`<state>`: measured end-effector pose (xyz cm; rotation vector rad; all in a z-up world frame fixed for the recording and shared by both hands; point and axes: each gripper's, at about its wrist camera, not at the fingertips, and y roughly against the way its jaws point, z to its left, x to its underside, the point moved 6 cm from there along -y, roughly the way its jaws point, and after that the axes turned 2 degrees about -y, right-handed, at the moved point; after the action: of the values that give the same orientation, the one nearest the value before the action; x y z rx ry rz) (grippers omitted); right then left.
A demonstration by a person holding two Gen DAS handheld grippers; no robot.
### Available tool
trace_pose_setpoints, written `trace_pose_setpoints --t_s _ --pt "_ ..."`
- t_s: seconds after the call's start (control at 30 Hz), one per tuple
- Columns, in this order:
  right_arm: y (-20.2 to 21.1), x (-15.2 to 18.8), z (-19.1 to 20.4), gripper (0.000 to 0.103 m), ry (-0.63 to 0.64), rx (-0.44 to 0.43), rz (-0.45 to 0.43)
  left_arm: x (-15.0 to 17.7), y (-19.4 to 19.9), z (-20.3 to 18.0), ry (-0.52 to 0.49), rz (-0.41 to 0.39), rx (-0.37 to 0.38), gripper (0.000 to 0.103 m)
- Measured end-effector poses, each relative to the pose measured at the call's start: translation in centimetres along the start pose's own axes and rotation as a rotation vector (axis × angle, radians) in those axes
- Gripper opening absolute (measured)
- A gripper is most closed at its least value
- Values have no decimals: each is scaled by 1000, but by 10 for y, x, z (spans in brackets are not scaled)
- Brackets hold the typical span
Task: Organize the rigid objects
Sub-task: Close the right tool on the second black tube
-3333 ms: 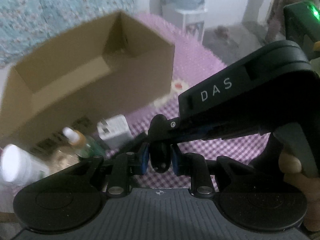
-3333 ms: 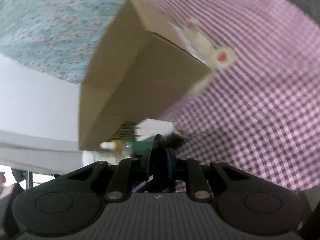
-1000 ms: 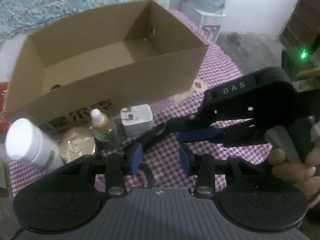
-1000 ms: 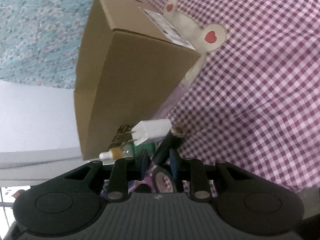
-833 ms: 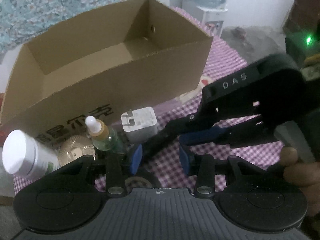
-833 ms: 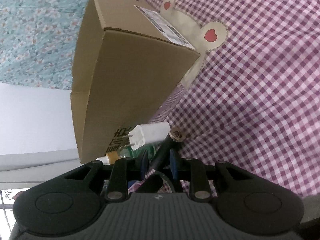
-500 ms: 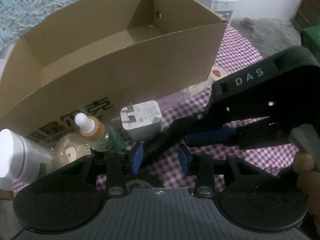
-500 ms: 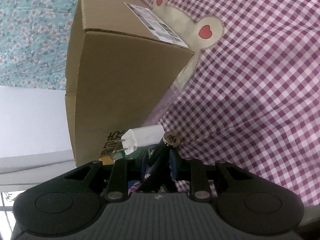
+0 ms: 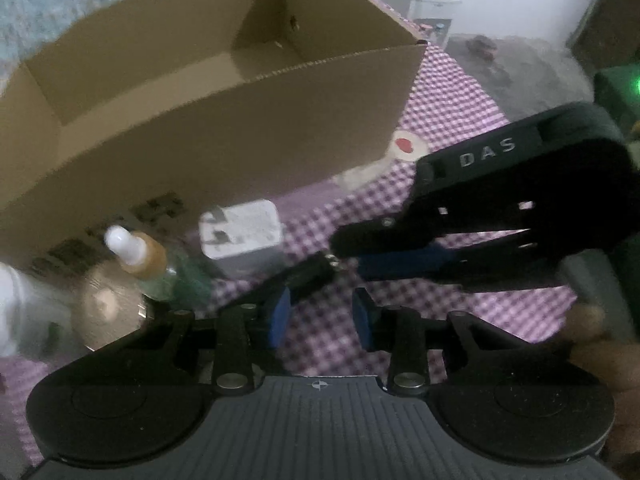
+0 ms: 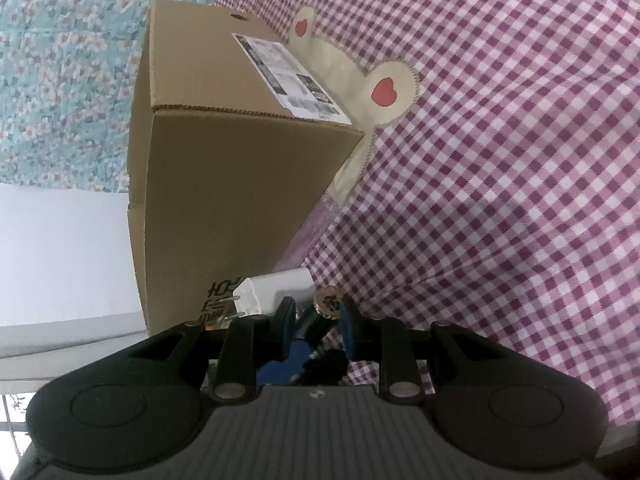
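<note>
Here, left gripper (image 9: 320,316): jaws closing, nothing pinched | right gripper (image 10: 316,324): clamped on black rod (image 10: 320,320) (metal-tipped) | white charger (image 9: 242,236) beside open cardboard box (image 9: 224,140).

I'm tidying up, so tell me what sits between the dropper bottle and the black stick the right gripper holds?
The white charger plug stands between the dropper bottle and the black stick, seen in the left wrist view.

We see the left wrist view dim and smeared: the cardboard box (image 9: 224,92) and dropper bottle (image 9: 138,258) are soft with motion blur. A green lamp (image 9: 635,87) glows at the right edge. The right wrist view is brighter and sharp, its checked cloth (image 10: 500,160) evenly lit. Both bow strongly toward the edges.
</note>
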<state>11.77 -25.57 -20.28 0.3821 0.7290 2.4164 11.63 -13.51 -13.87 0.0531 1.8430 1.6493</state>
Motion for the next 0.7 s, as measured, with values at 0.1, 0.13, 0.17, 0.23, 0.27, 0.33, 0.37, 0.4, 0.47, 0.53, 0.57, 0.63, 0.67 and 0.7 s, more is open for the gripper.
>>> trace_pose_setpoints --t_s 0.1,0.13,0.17,0.23,0.27,0.33,0.37,0.4,0.47,0.53,0.57,0.63,0.67,0.7 --pt "2 0 -3 26 -6 -4 7 0 0 3 -45 -22 -63 35" --pt "2 1 -5 26 -8 -5 10 0 -1 3 -57 -28 -78 35" --pt "2 1 -6 26 -11 -6 11 -1 -2 4 -66 -32 -87 35" --pt "2 2 -6 26 -14 -5 13 -2 -6 7 -68 -23 -88 35" --pt "2 4 -5 26 -17 -3 14 -2 -10 8 -60 -12 -85 37" --pt "1 6 -5 26 -19 -3 17 -2 -11 8 -61 -9 -99 38" --pt "1 6 -5 26 -18 -3 18 -1 -13 8 -58 -4 -96 38" --pt "0 6 -4 26 -19 -2 17 -1 -14 8 -50 7 -89 37" --pt "-1 7 -4 26 -23 -5 19 2 -16 9 -13 48 -42 37" --pt "-1 7 -4 26 -23 -4 18 5 -21 9 48 95 29 35" --pt "-2 7 -3 26 -23 -5 16 5 -21 7 50 87 33 34" --pt "0 6 -5 26 -22 -5 13 8 -20 2 41 87 39 34" --pt "1 6 -6 26 -21 -3 11 8 -20 -2 37 86 50 33" --pt "2 5 -8 26 -21 -1 10 9 -20 -6 34 84 61 32"
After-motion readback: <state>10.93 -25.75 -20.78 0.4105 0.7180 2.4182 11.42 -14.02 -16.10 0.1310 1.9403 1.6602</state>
